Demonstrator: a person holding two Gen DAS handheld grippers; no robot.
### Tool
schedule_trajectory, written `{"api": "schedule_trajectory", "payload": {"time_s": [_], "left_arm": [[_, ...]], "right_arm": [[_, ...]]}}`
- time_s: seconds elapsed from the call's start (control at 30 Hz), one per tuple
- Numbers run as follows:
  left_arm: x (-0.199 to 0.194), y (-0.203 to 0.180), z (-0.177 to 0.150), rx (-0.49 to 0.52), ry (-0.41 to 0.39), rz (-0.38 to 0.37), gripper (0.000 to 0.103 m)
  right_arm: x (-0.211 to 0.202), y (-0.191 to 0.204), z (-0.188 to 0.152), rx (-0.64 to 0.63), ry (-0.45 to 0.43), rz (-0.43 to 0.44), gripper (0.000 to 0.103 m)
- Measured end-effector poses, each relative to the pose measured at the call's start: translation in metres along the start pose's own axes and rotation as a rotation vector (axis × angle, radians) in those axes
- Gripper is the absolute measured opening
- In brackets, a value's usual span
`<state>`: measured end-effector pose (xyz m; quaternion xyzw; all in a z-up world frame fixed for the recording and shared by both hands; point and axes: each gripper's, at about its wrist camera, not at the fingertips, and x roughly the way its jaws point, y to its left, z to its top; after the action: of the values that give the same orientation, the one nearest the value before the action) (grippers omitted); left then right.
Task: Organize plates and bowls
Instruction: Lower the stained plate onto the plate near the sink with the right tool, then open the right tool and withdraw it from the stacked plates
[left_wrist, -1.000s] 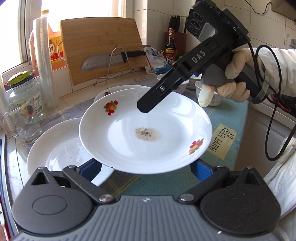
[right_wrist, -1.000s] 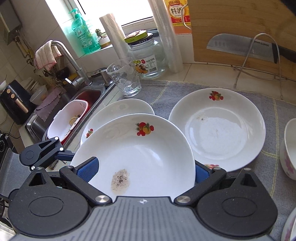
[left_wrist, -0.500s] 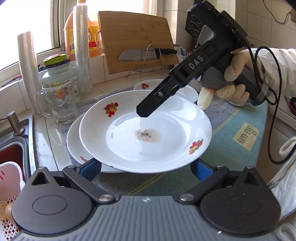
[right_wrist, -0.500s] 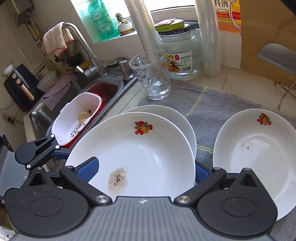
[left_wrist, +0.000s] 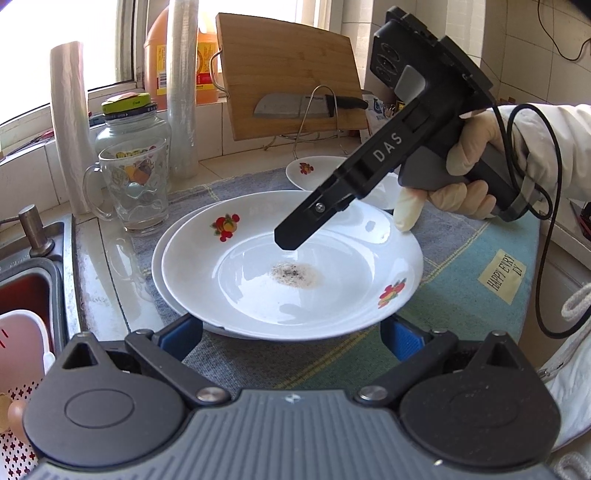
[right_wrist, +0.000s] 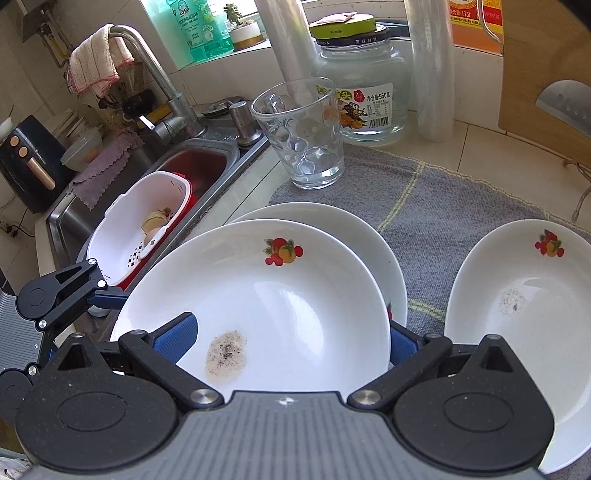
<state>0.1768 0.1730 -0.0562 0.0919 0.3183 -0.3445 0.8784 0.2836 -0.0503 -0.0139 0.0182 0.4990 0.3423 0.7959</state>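
Note:
A white fruit-print plate (left_wrist: 288, 266) with a dirty speck patch is held by both grippers just above a second white plate (left_wrist: 162, 254) on the grey mat. My left gripper (left_wrist: 291, 334) is shut on its near rim. My right gripper (right_wrist: 291, 339) is shut on the opposite rim; it shows from outside in the left wrist view (left_wrist: 295, 236). The held plate (right_wrist: 266, 302) overlaps the lower plate (right_wrist: 332, 221) in the right wrist view. A third plate (right_wrist: 524, 325) lies to the right, also seen in the left wrist view (left_wrist: 314, 170).
A glass mug (right_wrist: 303, 133) and glass jar (right_wrist: 362, 88) stand behind the plates. The sink (right_wrist: 207, 162) with a white strainer basket (right_wrist: 147, 225) is to the left. A cutting board (left_wrist: 288, 74), knife (left_wrist: 306, 107) and plastic rolls (left_wrist: 181, 88) stand at the back.
Both grippers have carried the held plate leftward toward the sink side, over the plate by the mug. The plate at the right now lies farther from the held one.

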Motion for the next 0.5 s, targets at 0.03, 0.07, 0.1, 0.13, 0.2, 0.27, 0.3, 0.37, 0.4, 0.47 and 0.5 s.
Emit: {"api": "schedule_trajectory", "payload": {"time_s": [0.03,0.07,0.1,0.13,0.2,0.27,0.3,0.37,0.4,0.47,0.5], "left_arm": [[0.0003,0.0010,0.0001,-0.001,0.000,-0.002,0.102],[0.0005,0.0017,0.0001,-0.001,0.000,-0.001,0.102],[0.0007,0.0022,0.0003,-0.001,0.000,-0.001,0.102],[0.0013,0.0030,0.0004,-0.002,-0.001,-0.001,0.102],[0.0023,0.0049,0.0000,-0.007,0.000,-0.004,0.102],[0.0033,0.0059,-0.0005,-0.011,0.001,-0.006,0.102],[0.0040,0.0062,-0.0006,-0.012,0.003,-0.005,0.102],[0.0047,0.0064,-0.0008,-0.014,0.006,-0.002,0.102],[0.0048,0.0062,-0.0008,-0.015,0.006,-0.002,0.102],[0.0049,0.0061,-0.0006,-0.013,0.006,-0.005,0.102],[0.0051,0.0063,-0.0007,-0.012,0.006,-0.007,0.102]], "right_arm": [[0.0016,0.0002,0.0014,0.001,0.002,-0.004,0.103],[0.0029,0.0007,0.0020,0.001,0.007,-0.012,0.103],[0.0040,0.0012,0.0023,0.001,0.008,-0.021,0.103],[0.0043,0.0015,0.0022,0.000,0.007,-0.024,0.103],[0.0051,0.0010,0.0035,0.004,0.008,-0.025,0.103],[0.0053,0.0002,0.0046,0.009,0.010,-0.023,0.103],[0.0051,0.0002,0.0048,0.011,0.010,-0.024,0.103],[0.0046,0.0010,0.0053,0.009,0.013,-0.030,0.103],[0.0044,0.0014,0.0056,0.009,0.014,-0.032,0.103],[0.0035,0.0022,0.0055,0.011,0.020,-0.037,0.103],[0.0029,0.0024,0.0059,0.010,0.022,-0.039,0.103]]}}
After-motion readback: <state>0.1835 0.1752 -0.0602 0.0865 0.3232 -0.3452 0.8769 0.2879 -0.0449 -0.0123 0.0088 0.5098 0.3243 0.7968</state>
